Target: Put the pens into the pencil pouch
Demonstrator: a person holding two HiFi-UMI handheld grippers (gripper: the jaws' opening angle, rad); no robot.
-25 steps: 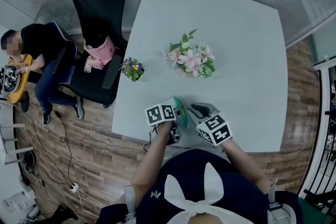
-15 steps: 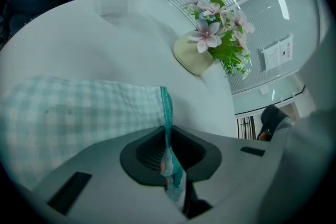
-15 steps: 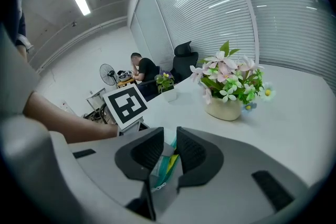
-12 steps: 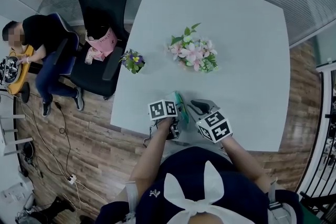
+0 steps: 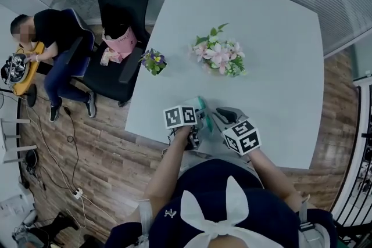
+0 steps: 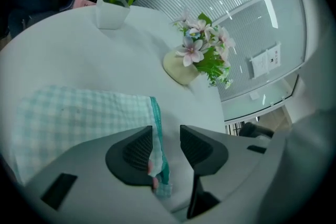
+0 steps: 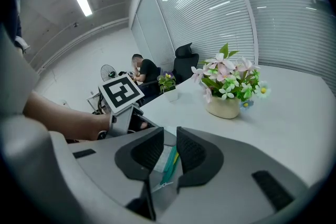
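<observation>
A person seated at a pale grey table [image 5: 279, 67] holds 2 grippers over its near edge. The left gripper [image 6: 166, 135] has just been opening. Its dark ribbed fingers [image 6: 137, 150] stand released, with the teal-trimmed edge of a pale green checked fabric pencil pouch [image 6: 79, 118] in the gap. That edge lies against the left-hand finger and clear of the other, and the rest of the pouch spreads flat to the left of those fingers. The right gripper [image 7: 170, 136] appears clenched on a slim plastic teal pen [image 7: 168, 164]. The pen runs lengthwise between its fingers [image 7: 195, 155], with a sliver of yellow beside it. The step in hand seems to be feeding this 1 pen into the pouch. Next, the left fingers likely need to retake the pouch's edge and lift its mouth, so the right can slide the pen's tip inside before letting go.
</observation>
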